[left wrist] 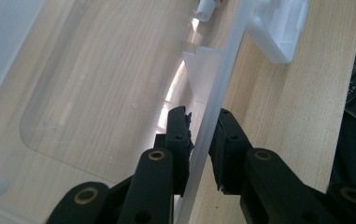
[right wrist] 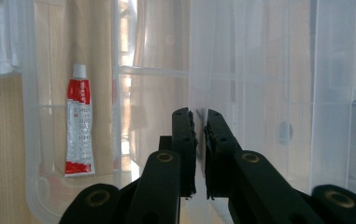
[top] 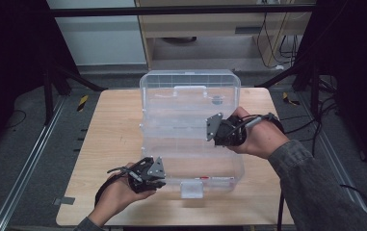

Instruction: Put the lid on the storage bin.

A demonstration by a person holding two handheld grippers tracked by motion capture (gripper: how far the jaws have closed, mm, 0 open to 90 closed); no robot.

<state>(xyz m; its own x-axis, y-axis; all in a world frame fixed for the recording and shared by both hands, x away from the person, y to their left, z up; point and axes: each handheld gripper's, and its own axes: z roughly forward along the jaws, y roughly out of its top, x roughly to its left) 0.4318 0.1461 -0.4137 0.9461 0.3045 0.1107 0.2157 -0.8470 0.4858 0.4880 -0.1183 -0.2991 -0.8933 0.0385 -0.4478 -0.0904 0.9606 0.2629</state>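
So nearest the person, the left tongs (top: 161, 174) sit at about 7 o'clock on the light wooden desk (top: 109, 144), jaws clamped on the thin front wall of the clear plastic storage box (top: 190, 159). In the left gripper view that wall runs right up between the two black jaws, one inside the box and one outside. A white latch tab (top: 191, 189) sticks out from the front edge just right of those tongs.

The box is a rectangle in the middle of the desk, long axis running 6 to 12 o'clock, open side up, with its clear lid (top: 190, 91) standing up at the far end, around 12 o'clock.

Inside, along the front wall, lies a small red-and-white tube (right wrist: 79, 126), long axis parallel to that wall; in the right gripper view its white cap is at the top.

Further back at 3 o'clock, the right tongs (top: 212, 129) reach in from the right side, jaws nearly together on a clear upright panel of the box.
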